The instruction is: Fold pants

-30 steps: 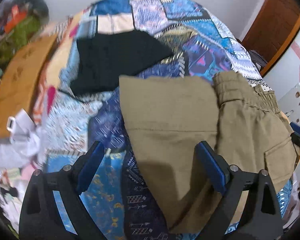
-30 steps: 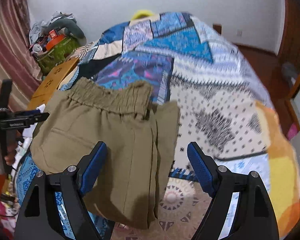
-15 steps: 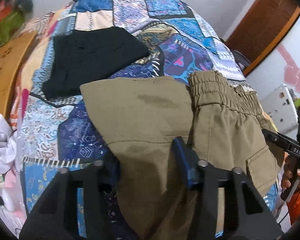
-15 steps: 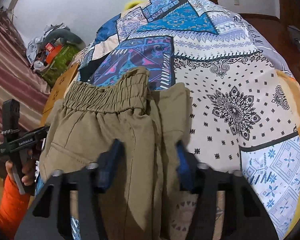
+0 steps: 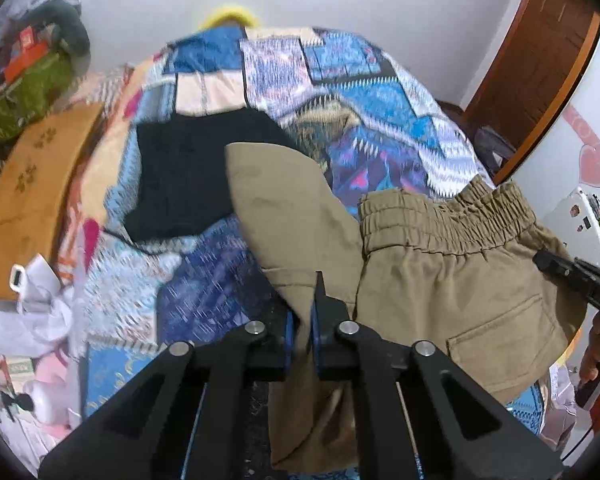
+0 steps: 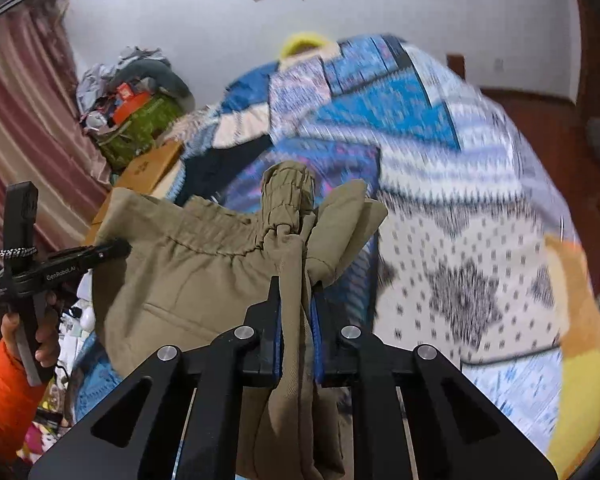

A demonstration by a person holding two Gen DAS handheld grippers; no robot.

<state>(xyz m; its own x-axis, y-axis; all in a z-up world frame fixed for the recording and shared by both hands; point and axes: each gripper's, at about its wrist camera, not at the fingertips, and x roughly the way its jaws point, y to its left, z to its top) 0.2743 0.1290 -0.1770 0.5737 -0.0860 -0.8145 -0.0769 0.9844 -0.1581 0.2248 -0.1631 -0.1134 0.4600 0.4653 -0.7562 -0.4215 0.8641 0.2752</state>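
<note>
Left claw [image 5: 300, 330] clamped tight on a pinch of khaki pants [image 5: 452, 296] at six o'clock in its own view, leg panel fanning up toward twelve, elastic waistband and back pocket spreading out to three over the patchwork bedspread [image 5: 380, 96]. Right claw [image 6: 296, 334] likewise pinched shut on a bunched fold of the pants [image 6: 188, 272], waistband crumpled straight ahead at twelve, the rest draping off to nine where the other handheld tool shows. Black garment [image 5: 192, 176] lying flat on the bed at eleven, just beyond the khaki.
</note>
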